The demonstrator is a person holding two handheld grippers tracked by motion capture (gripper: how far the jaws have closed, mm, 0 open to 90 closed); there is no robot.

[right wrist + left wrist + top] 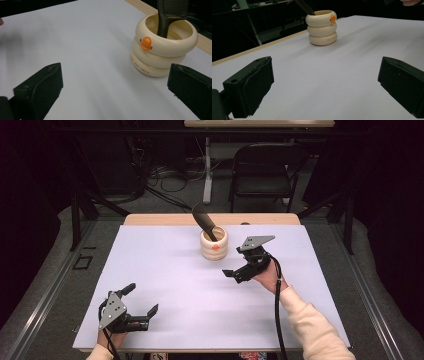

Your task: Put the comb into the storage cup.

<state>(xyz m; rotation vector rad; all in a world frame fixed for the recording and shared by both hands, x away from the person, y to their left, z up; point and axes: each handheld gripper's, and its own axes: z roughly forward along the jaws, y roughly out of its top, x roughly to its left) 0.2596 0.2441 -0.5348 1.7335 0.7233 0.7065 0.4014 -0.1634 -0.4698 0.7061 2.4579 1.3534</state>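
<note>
A recording lab or studio: the white-covered surface (165, 285) stands among black drapes. Behind it, loose cables (170, 180) sprawl across grey carpet beside a folding chair (265, 170) and a desk leg (207, 170). Black stand legs (82, 205) brace at its left.

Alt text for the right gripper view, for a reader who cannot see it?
A cream holder shaped like three stacked rings, with a small orange mark, stands on a white table and holds a black comb. The right tool sits open, its jaws apart short of the holder.
</note>
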